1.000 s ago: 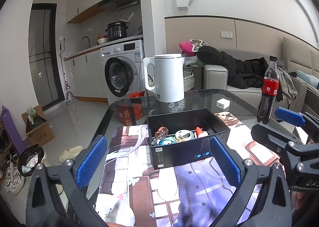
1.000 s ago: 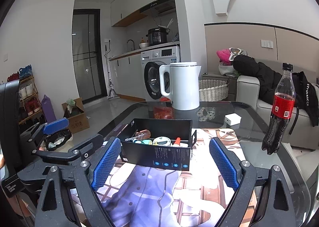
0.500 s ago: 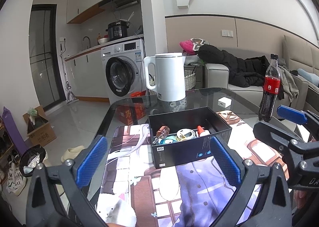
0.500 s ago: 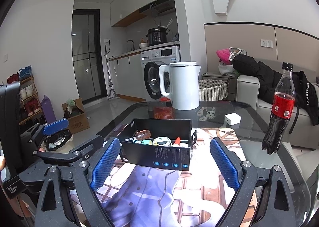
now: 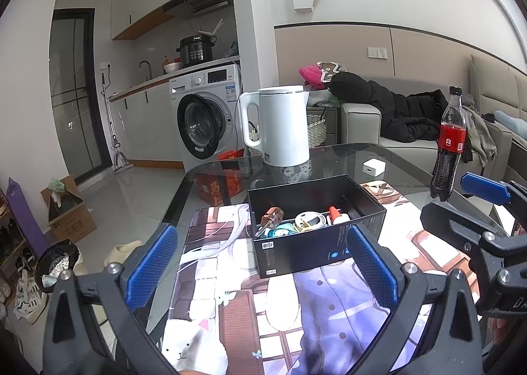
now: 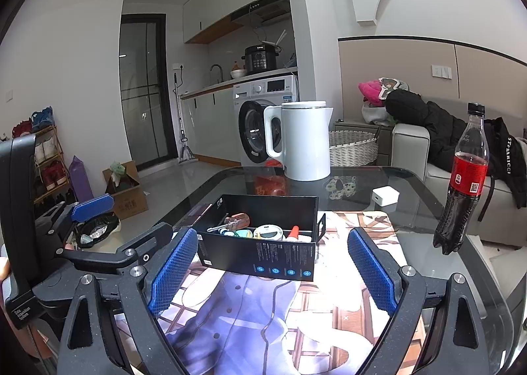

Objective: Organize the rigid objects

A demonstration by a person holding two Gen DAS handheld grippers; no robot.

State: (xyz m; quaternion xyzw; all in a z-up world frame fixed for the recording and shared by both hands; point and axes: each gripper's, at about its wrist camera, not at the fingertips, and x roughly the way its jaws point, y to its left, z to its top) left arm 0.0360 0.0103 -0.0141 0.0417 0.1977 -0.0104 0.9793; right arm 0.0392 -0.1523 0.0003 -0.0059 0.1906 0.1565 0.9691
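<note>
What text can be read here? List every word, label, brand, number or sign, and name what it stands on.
"Data Acquisition System": side label on the left gripper.
"ST?ARICCI" (third letter unclear): black jacket.
Too small or blurred to read: cola bottle label, black box print, washing machine panel, pressure cooker badge, red carton characters.

The left gripper [image 5: 260, 264] has a matte black, speckled frame with triangular cut-outs in each arm; its fingers [image 5: 152, 266] carry blue pads with a fine diamond-grid texture; silver round-head screws sit at the joints; the right gripper [image 6: 271, 264] is built the same; white lettering marks the black housing at the left gripper's body; a sliver of skin shows at the frame edges.
</note>
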